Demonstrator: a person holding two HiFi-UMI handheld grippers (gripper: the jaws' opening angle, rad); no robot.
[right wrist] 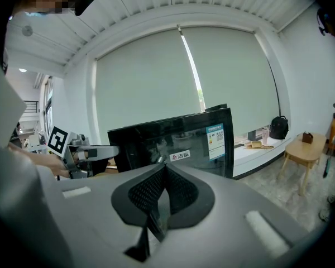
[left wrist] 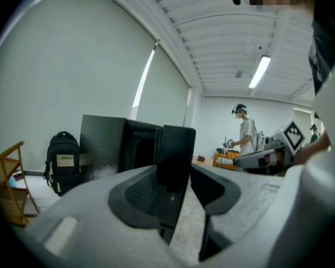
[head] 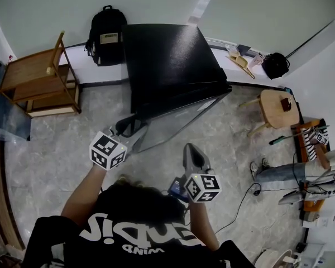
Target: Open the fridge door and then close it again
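Right tool point(head: 191, 149) clenched, empty, apart from fridge door point(head: 184, 116). Left tool point(head: 136, 133) released, jaws straddling door's free edge. Door ajar on black fridge point(head: 167, 54), standing on floor point(head: 61, 149) against wall point(head: 156, 1), beside backpack point(head: 106, 35).

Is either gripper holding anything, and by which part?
Nothing is gripped. The left gripper, jaws open, straddles the fridge door at its free edge, a gap beside one pad; the right gripper is shut and empty.
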